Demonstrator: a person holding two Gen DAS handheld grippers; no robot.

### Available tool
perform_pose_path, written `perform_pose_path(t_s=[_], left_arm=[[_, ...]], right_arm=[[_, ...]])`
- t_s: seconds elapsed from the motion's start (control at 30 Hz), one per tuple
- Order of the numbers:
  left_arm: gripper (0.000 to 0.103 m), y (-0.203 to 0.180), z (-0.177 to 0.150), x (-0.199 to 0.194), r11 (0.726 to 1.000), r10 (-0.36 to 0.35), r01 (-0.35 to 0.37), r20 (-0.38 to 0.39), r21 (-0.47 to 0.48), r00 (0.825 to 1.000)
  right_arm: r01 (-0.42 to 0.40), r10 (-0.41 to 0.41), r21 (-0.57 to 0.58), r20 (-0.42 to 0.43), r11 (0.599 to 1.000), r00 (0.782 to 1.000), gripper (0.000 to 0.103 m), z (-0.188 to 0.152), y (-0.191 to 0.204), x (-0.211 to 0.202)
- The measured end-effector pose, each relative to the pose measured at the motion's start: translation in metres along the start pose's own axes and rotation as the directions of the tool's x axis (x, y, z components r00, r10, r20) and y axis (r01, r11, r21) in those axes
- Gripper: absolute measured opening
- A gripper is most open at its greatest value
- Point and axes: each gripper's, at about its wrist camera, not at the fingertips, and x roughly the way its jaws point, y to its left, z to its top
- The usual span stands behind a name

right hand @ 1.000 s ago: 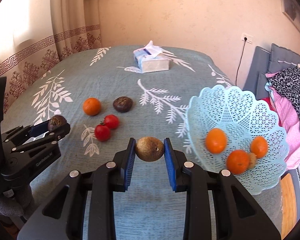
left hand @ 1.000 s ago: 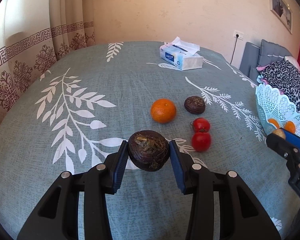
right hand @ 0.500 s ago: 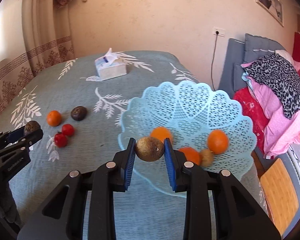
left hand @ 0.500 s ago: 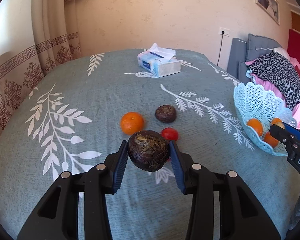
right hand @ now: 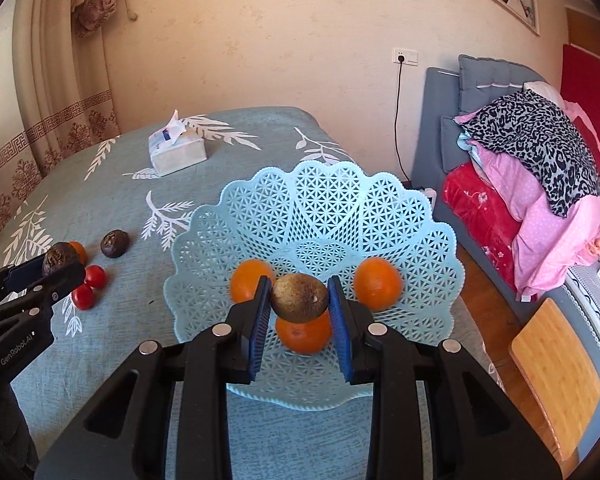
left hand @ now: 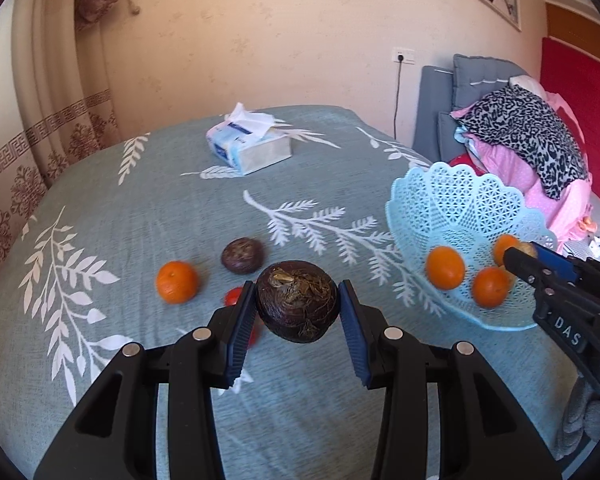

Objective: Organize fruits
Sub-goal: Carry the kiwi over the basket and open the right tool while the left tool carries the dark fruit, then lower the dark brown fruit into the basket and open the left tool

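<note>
My left gripper (left hand: 298, 308) is shut on a dark brown wrinkled fruit (left hand: 297, 300), held above the bedspread. On the cloth beyond it lie an orange (left hand: 177, 282), another dark fruit (left hand: 242, 255) and a red tomato (left hand: 236, 296) half hidden by the finger. My right gripper (right hand: 300, 302) is shut on a tan round fruit (right hand: 299, 297) over the pale blue lattice basket (right hand: 320, 216), which holds three oranges (right hand: 377, 283). The left gripper (right hand: 58, 266) shows at the left edge of the right wrist view, near two tomatoes (right hand: 89, 286).
A tissue box (left hand: 248, 146) sits at the far side of the bed. Piled clothes (right hand: 540, 184) and a grey headboard (right hand: 488, 88) lie to the right. A wooden stool (right hand: 556, 376) stands at lower right, below the bed edge. Curtains (left hand: 40, 120) hang at left.
Both grippers have swung right with their fruits. The basket now lies right under the right gripper, and it has come further into the left wrist view.
</note>
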Motion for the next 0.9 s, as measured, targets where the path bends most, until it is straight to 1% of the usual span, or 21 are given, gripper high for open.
perform_pose_path(t_s=[0.23,0.27,0.3,0.37,0.8,0.9], left_arm=[[0.042,-0.024,0.015,0.006,0.999,-0.029,0.028,0.016,0.037,0.999],[0.042,-0.027,0.017,0.008,0.999,-0.033,0.033,0.016,0.039,0.999],[0.042,-0.029,0.018,0.01,0.999,-0.037,0.037,0.014,0.04,0.999],[0.042,-0.033,0.019,0.014,0.998,-0.043,0.043,0.008,0.043,0.999],[0.042,-0.06,0.036,0.038,0.993,-0.072,0.071,0.005,0.093,0.997],[0.042,-0.067,0.041,0.046,0.991,-0.092,0.092,-0.006,0.1,0.996]], right_arm=[[0.006,-0.006,0.029,-0.002,1.0,1.0,0.03,0.0,-0.012,0.005],[0.004,-0.004,0.036,-0.005,0.999,1.0,0.032,0.0,-0.014,0.006],[0.004,-0.004,0.043,-0.007,0.999,1.0,0.039,0.0,-0.015,0.007],[0.007,-0.006,0.06,-0.002,0.998,1.0,0.051,0.001,-0.019,0.009],[0.013,-0.013,0.078,-0.006,0.997,1.0,0.052,0.0,-0.027,0.014],[0.019,-0.018,0.084,-0.008,0.996,1.0,0.052,-0.001,-0.03,0.015]])
